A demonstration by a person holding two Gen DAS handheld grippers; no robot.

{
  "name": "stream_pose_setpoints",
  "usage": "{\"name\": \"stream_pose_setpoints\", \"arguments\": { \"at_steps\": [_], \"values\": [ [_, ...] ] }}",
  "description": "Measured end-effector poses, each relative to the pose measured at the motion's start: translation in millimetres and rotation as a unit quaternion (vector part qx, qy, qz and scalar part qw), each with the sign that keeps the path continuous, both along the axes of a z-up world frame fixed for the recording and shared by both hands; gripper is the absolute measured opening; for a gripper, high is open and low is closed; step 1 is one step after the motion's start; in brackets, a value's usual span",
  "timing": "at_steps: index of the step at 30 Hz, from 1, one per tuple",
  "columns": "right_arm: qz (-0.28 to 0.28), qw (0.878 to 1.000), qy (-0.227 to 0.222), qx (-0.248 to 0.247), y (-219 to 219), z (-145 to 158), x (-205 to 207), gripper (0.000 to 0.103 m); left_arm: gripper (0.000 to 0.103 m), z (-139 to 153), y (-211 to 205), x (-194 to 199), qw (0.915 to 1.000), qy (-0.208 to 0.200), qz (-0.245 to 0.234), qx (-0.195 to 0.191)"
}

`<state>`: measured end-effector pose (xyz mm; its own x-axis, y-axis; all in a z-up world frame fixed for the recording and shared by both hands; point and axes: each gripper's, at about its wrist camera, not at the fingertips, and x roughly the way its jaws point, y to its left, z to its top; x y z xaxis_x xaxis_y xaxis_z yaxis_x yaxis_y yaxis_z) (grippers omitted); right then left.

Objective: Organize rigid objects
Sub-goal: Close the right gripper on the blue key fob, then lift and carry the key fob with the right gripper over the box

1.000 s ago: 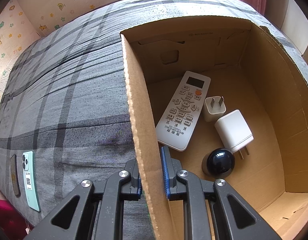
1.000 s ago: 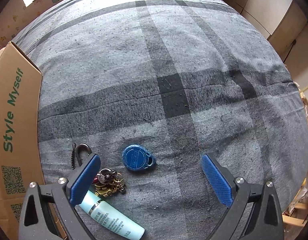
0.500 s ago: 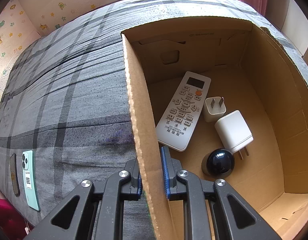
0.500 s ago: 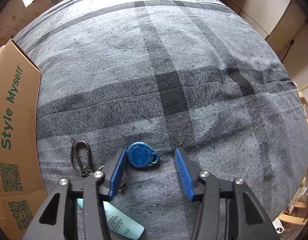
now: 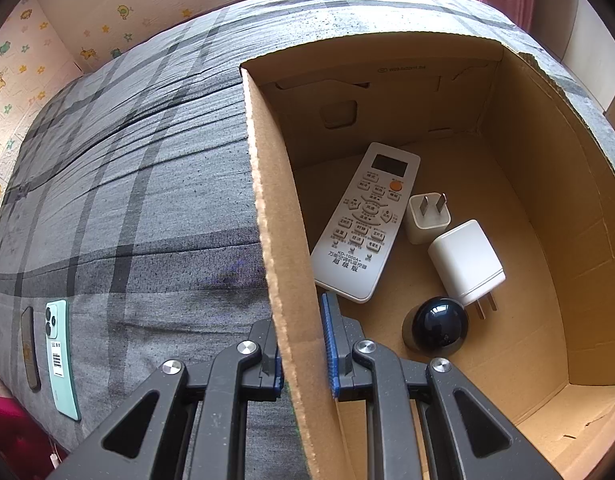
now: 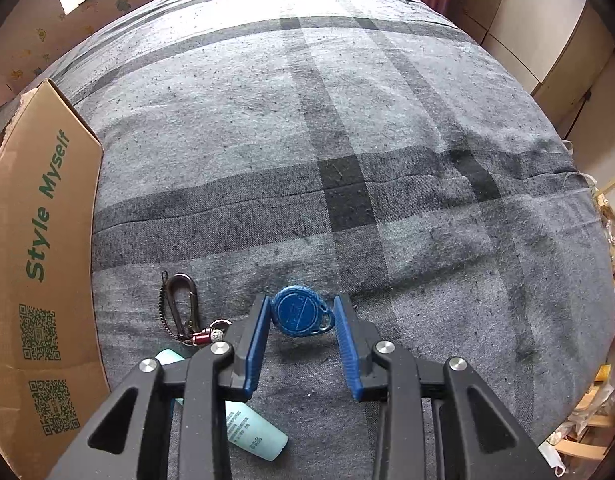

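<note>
Blue key fob (image 6: 300, 312) pinched between right gripper (image 6: 302, 322) pads, jaws just closing; thin grip, may slip. Left gripper (image 5: 303, 354) clamped on cardboard box (image 5: 267, 216) wall.

bedcover (image 6: 347, 140) — grey plaid | key fob (image 6: 297, 316) — blue | remote (image 5: 367, 220) — white

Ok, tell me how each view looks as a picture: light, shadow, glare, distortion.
Left wrist view: strong fisheye bending the cardboard box walls, dark corner vignette, daylight from behind, a small glare spot on the black dome. Right wrist view: the plaid bedcover bulges like a dome, light is soft and even, focus is sharp, and the blue key fob casts a faint shadow just below it.
</note>
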<state>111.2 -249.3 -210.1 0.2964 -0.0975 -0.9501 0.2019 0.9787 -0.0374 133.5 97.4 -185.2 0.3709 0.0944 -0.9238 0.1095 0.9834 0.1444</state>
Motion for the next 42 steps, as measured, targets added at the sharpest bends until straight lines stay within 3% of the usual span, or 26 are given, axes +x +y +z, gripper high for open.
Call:
{"name": "stream_pose_setpoints", "arguments": {
  "at_steps": [11,25,42],
  "values": [
    [0.035,0.999,-0.033,-0.008,14.8,44.5,0.2,0.035,0.018,0.0,-1.8,-0.2,1.0000,0.000,0.000,0.001],
    [0.111,0.990,-0.082,-0.027,68.2,98.1,3.8,0.035,0.018,0.1,-2.3,-0.2,1.0000,-0.001,0.001,0.000],
    [0.223,0.969,-0.102,0.004,154.9,120.2,-0.4,0.035,0.018,0.6,-2.7,-0.8,1.0000,-0.001,0.002,-0.002]
  ]
}}
